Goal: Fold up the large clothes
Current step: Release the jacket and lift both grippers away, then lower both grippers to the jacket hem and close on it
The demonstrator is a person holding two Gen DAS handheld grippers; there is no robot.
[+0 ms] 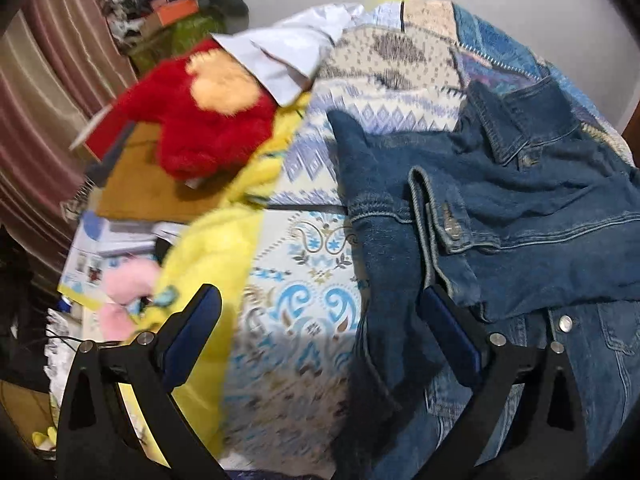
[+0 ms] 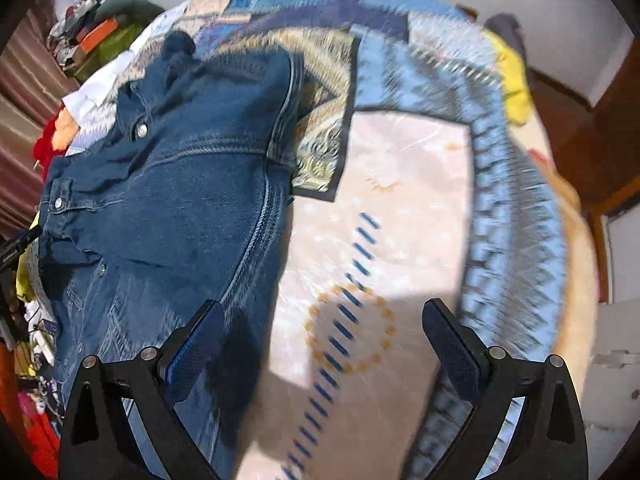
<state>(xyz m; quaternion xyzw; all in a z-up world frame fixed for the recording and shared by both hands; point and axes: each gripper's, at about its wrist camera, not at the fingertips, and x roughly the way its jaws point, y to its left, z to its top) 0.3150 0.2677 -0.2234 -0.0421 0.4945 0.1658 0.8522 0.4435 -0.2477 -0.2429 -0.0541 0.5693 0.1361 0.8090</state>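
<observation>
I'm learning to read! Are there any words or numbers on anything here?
No words can be read.
Box beside the bed: has printing, too blurred.
Black thing at the left edge of the right view: tiny white print, too small.
Jacket buttons: no readable marks.

A bed (image 1: 304,264) under a patterned patchwork cover (image 2: 400,184) — crowded. On it lie a denim jacket (image 1: 520,208), a red plush toy (image 1: 212,128) and a white shirt (image 1: 280,52).

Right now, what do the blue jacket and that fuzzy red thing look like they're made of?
The blue jacket looks like denim: faded indigo weave, pale topstitched seams, shiny buttons that seem metal. The fuzzy red thing appears to be synthetic plush, with a shaggy pile and an orange patch; blur hides finer detail.
</observation>
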